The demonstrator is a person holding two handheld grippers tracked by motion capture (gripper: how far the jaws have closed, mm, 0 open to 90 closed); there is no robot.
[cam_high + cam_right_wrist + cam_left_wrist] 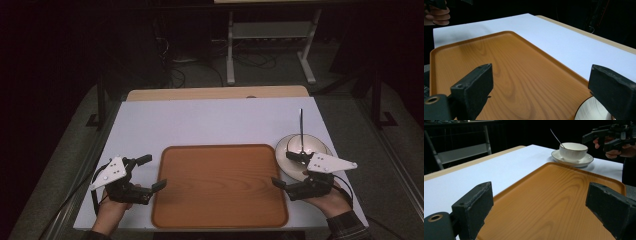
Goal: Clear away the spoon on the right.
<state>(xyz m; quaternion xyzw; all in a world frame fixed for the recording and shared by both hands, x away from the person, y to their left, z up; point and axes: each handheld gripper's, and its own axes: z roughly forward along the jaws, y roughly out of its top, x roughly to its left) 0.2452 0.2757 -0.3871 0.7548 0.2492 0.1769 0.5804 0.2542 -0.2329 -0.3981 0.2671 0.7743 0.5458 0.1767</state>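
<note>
Flanking a wooden tray [220, 186] at lower centre of the high view, the left gripper [148, 173] at lower left and the right gripper [287, 169] at lower right both hold their fingers spread wide, gripping nothing. Each sits just beside a short edge of the tray. A white cup [301, 145] with a spoon [301, 125] stands on a saucer [283, 150] at right, on the white desk [220, 122], touching the tray's edge or nearly so.

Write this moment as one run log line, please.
left tongs: open, empty | right tongs: open, empty | tray: bare | bowl: on saucer, beside tray
</note>
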